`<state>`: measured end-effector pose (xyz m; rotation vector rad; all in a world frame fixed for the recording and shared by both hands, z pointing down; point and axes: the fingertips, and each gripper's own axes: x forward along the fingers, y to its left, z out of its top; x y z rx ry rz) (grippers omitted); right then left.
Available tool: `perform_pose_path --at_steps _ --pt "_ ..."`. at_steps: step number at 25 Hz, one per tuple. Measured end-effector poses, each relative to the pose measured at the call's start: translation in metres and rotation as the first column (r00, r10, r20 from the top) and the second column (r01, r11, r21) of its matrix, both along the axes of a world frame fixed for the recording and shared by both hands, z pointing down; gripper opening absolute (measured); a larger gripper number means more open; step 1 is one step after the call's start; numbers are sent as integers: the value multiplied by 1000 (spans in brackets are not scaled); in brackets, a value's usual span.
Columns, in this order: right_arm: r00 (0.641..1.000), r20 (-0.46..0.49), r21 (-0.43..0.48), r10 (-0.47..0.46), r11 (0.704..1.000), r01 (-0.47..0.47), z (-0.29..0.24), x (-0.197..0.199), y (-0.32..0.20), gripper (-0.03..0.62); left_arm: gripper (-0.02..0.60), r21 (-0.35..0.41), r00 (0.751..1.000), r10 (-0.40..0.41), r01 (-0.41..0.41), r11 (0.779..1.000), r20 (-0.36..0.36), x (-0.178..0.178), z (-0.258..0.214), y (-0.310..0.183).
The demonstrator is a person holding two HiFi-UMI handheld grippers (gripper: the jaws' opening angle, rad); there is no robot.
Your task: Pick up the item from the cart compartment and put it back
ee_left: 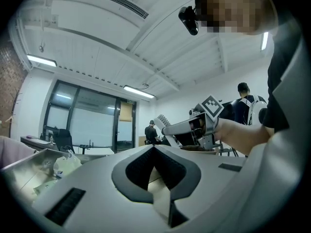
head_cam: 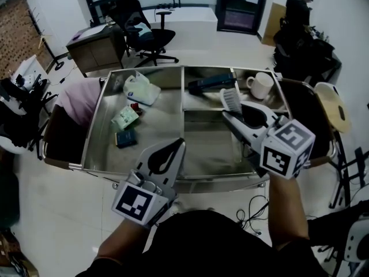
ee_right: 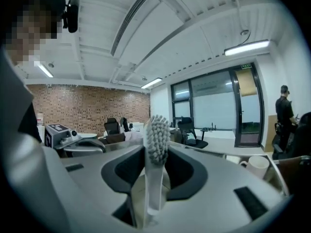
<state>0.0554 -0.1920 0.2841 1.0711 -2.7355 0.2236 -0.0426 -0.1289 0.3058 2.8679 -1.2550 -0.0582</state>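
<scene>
At the left, the left compartment of the steel cart [head_cam: 167,128] is holding a white plastic bag [head_cam: 141,88], a green packet [head_cam: 125,118] and a small dark blue box [head_cam: 125,138], all lying loose on the floor of the tray. The left claw [head_cam: 180,144] is hovering over the near rim by the centre divider, with its jaws closed together and nothing between them. Further right, the right claw [head_cam: 228,115] is gripping the white brush [head_cam: 232,101] by its handle, with the bristle head projecting past the jaw tips above the right compartment; a dark blue item [head_cam: 210,83] and a white mug [head_cam: 260,85] are lying at the far side of that compartment. Hazards: the grip is sitting low on a narrow handle, so the brush is likely to pivot or slip if the claw tilts. A fast descent risks striking the bristle head on the divider or the mug. An early release would drop the brush outside its intended compartment. Markings: the green packet is carrying print too small to read, and the claw cubes are showing only black-and-white square patterns; no brand is legible.
</scene>
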Motion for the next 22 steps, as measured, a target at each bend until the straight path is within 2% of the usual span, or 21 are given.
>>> perform_pose_path --at_steps 4,7,13,22 --pt "999 -51 -56 6 998 -9 20 -7 -14 145 0 -2 1000 -3 3 1000 -6 -4 1 -4" --pt "991 -136 -81 -2 997 -10 35 -15 -20 145 0 -6 1000 -14 14 1000 -10 -9 2 -8" --pt "956 -289 -150 -45 989 1 69 -34 -25 144 0 -6 999 -32 32 999 -20 -19 2 -16" --pt "908 -406 -257 -102 966 -6 123 -53 -39 146 0 -19 999 -35 34 999 -30 -26 7 -23"
